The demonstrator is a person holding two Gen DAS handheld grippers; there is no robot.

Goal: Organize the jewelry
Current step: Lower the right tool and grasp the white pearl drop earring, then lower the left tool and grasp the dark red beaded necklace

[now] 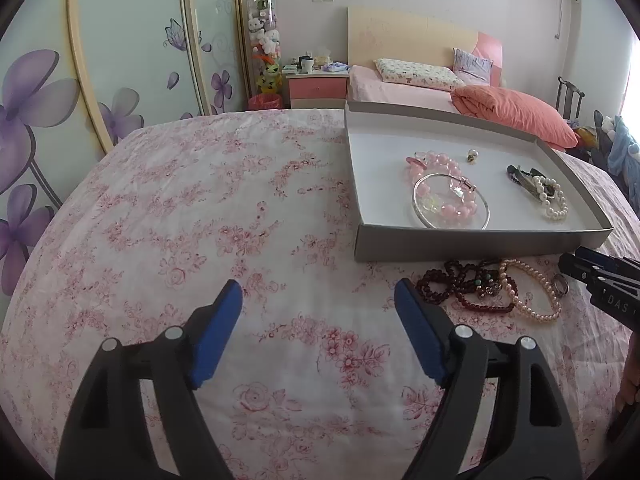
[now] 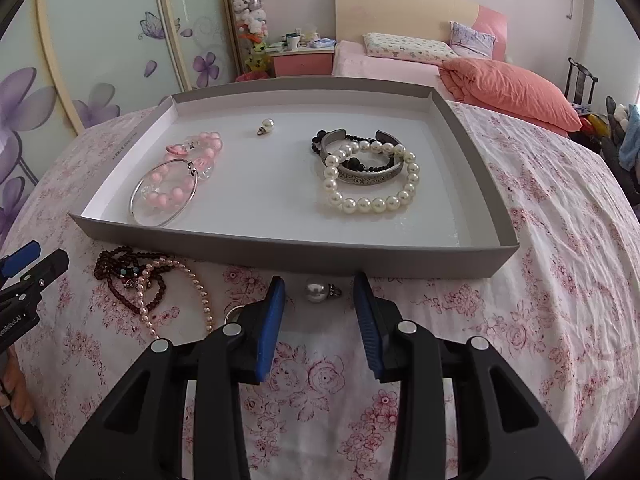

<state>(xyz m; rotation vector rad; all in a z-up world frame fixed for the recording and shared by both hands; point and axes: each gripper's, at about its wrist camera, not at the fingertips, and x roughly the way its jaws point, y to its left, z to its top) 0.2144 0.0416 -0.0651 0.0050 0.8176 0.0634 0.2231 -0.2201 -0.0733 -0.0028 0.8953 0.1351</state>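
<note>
A shallow grey tray [image 2: 280, 250] with a white floor sits on a surface covered in a pink floral cloth [image 2: 540, 280], toward its far side. In the tray's left part a pink bead bracelet [image 2: 200, 152] lies partly under a thin silver bangle [image 2: 164, 196], with a small pearl earring [image 2: 266, 126] beyond them near the far wall. In its right part a white pearl bracelet [image 2: 372, 178] is looped over an engraved silver cuff [image 2: 368, 174] and a string of black beads [image 2: 352, 162]. On the cloth just outside the tray's near wall, toward its left corner, a dark red bead strand [image 2: 116, 268] and a pinkish pearl necklace [image 2: 192, 292] lie tangled together, and a ring [image 1: 560, 285] lies just beside them. The right gripper [image 2: 320, 292] points down at the cloth close to the near wall, its jaws narrowly apart and bracketing a large pearl earring [image 2: 320, 290] that rests on the cloth; the blue pads [image 2: 272, 320] stand clear of it on both sides. The left gripper [image 1: 318, 300] hangs over bare cloth left of the tangle, jaws wide with nothing between them.
</note>
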